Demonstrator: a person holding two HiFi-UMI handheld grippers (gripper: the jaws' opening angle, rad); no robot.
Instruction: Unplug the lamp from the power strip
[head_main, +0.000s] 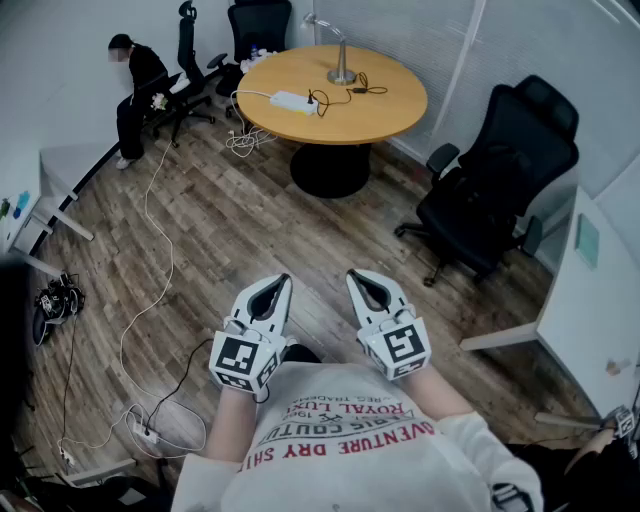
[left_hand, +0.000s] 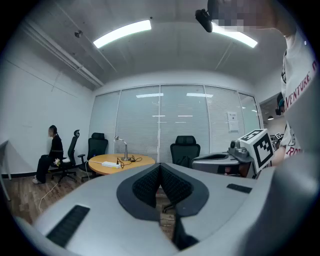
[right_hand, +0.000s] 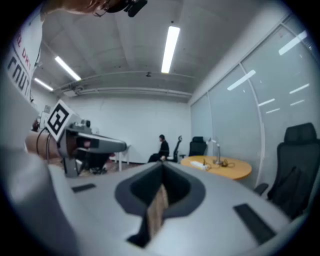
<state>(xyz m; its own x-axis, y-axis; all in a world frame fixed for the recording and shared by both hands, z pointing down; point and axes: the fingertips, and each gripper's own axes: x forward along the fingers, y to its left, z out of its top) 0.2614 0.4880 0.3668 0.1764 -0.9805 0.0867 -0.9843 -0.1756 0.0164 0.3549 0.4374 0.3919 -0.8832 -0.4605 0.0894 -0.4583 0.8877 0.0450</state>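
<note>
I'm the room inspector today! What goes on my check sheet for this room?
Surface: round wooden table, far across the room.
Job's things: lamp and white power strip, both on the table; a dark plug sits in the strip.
Clutter: dark tangle on the floor at left, too small to name.
Grippers: left gripper and right gripper both shut and empty, held close to the person's chest.
Cables: black cord between lamp and strip; white cable trailing over the floor.
Surroundings: wood floor, black office chair, seated person.
</note>
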